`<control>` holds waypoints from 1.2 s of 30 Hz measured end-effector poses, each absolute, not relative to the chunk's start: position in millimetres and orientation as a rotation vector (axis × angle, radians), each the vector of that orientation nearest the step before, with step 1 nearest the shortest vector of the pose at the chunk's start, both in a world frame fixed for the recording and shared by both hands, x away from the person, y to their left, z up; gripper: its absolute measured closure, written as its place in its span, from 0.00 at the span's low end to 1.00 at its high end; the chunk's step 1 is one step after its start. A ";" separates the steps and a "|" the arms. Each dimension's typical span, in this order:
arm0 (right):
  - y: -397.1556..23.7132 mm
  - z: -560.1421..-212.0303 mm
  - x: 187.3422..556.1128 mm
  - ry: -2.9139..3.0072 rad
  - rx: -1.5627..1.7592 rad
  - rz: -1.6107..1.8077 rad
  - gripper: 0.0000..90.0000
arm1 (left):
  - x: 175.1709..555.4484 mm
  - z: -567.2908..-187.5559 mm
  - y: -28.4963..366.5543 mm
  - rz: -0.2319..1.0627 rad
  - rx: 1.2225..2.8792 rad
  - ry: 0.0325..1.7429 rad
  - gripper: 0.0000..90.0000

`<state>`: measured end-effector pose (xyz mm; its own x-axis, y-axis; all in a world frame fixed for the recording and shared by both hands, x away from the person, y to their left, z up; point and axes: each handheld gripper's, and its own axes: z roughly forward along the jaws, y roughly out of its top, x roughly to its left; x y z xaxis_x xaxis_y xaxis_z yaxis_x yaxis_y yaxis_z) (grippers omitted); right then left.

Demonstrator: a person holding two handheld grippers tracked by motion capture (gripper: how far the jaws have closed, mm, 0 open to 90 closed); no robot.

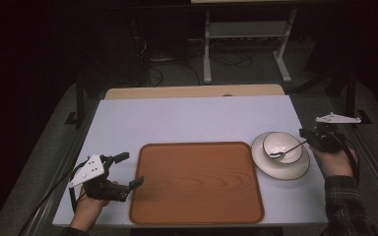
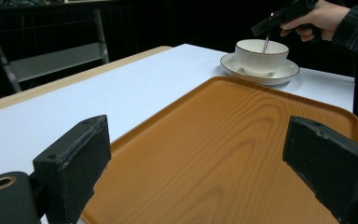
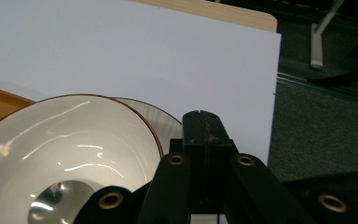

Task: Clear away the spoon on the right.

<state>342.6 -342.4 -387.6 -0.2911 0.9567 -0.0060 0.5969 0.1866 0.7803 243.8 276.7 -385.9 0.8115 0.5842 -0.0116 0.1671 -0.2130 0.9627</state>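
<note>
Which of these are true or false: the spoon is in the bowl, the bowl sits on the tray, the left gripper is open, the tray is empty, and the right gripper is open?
1. The spoon has its head in the bowl. True.
2. The bowl sits on the tray. False: it sits on a plate right of the tray.
3. The left gripper is open. True.
4. The tray has nothing on it. True.
5. The right gripper is open. False: it is shut on the spoon's handle.
</note>
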 end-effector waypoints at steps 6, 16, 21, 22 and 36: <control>-346.7 -386.5 336.5 1.946 1.464 0.935 1.00 | 244.0 -385.8 276.2 0.424 1.774 0.579 0.08; -335.3 -375.8 326.8 1.899 1.408 1.004 0.80 | 244.0 -385.7 276.7 0.425 1.773 0.579 0.08; -328.3 -369.6 314.3 1.886 1.427 1.076 0.56 | 243.8 -385.5 276.7 0.425 1.772 0.579 0.08; -327.3 -369.5 311.6 1.896 1.423 1.087 0.55 | 243.8 -385.5 276.6 0.426 1.772 0.579 0.08; -334.2 -385.0 274.5 1.926 1.461 1.035 0.49 | 243.6 -385.1 276.0 0.426 1.774 0.575 0.08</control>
